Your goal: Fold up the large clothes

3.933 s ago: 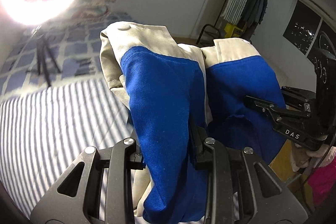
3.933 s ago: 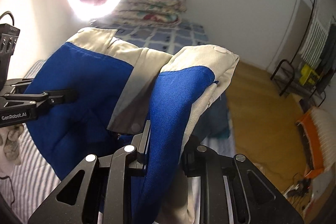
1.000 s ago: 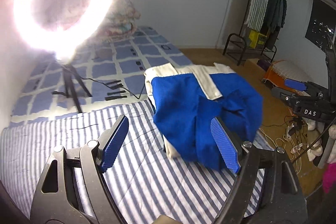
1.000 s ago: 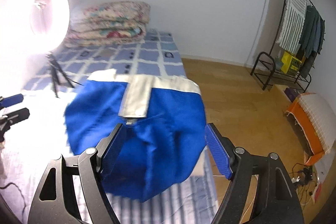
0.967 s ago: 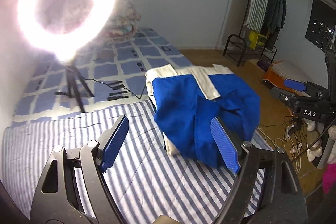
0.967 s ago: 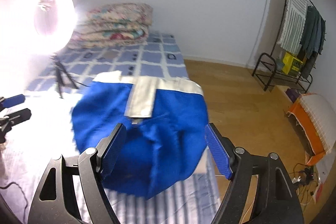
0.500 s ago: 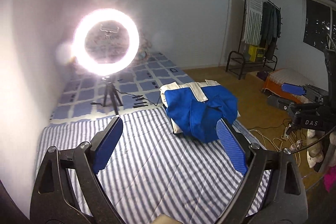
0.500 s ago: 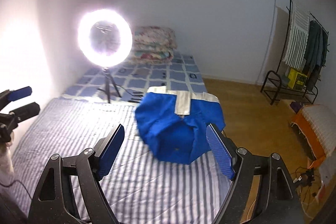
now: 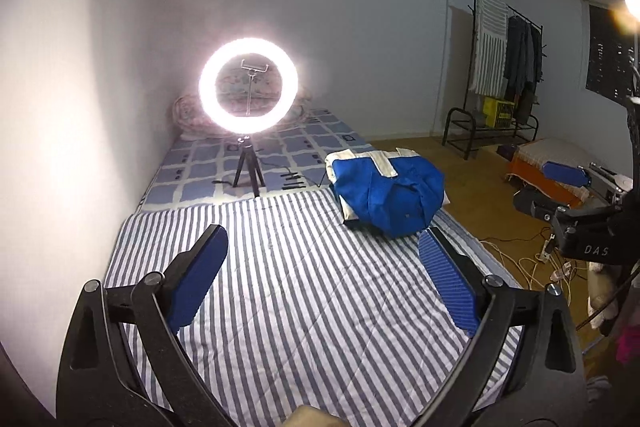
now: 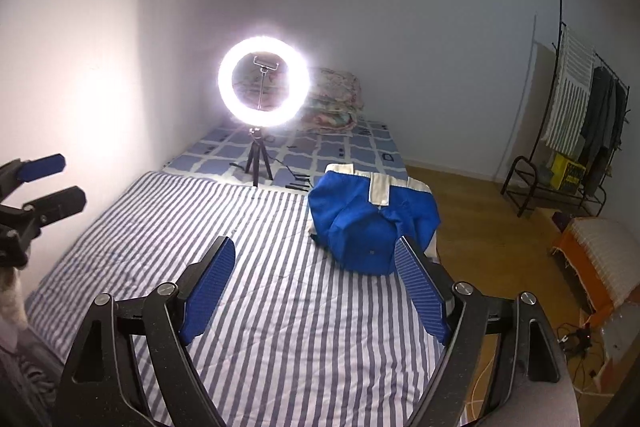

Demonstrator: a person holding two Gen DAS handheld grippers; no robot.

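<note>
A blue and cream garment [image 9: 390,193] lies folded in a bundle at the far right edge of the striped bed [image 9: 304,291]; it also shows in the right wrist view [image 10: 372,215]. My left gripper [image 9: 320,247] is open and empty, well back from the garment above the stripes. My right gripper [image 10: 316,259] is open and empty, also held back from the garment. The right gripper shows at the right of the left wrist view [image 9: 568,187], and the left gripper at the left of the right wrist view [image 10: 44,183].
A lit ring light on a small tripod [image 9: 248,87] stands at the bed's far end, with a cable beside it. Folded quilts [image 10: 336,99] lie by the wall. A clothes rack [image 10: 576,123] and cables [image 9: 532,259] stand on the wooden floor to the right.
Both grippers, which held the garment 3.9 s ago, have let it go and pulled far back and up. The garment now lies still on the bed.
</note>
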